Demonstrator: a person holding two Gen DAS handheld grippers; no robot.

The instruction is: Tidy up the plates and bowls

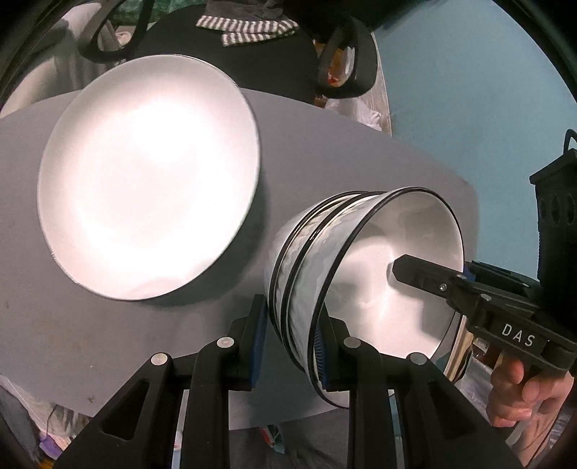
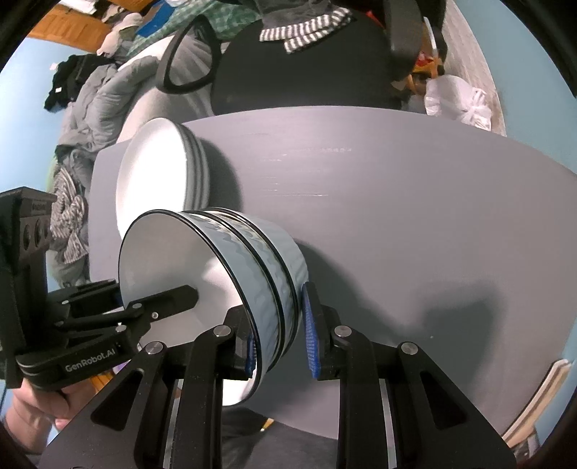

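A grey bench (image 2: 396, 216) fills the middle of the room. Beyond its far edge stands a black office chair (image 2: 306, 79) with a striped cloth (image 2: 306, 30) draped over the back. Pale blue walls (image 1: 468, 90) surround it; a white plastic bag (image 2: 458, 101) sits right of the chair.

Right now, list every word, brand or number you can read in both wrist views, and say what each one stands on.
"DAS": white letters on the black body of the right gripper, seen in the left wrist view.
"GenRobot.AI": pale letters on the black body of the left gripper, seen in the right wrist view.
Small raised lettering on the black block above the left gripper: too blurred to read.
The bowls, plates and table show no text.
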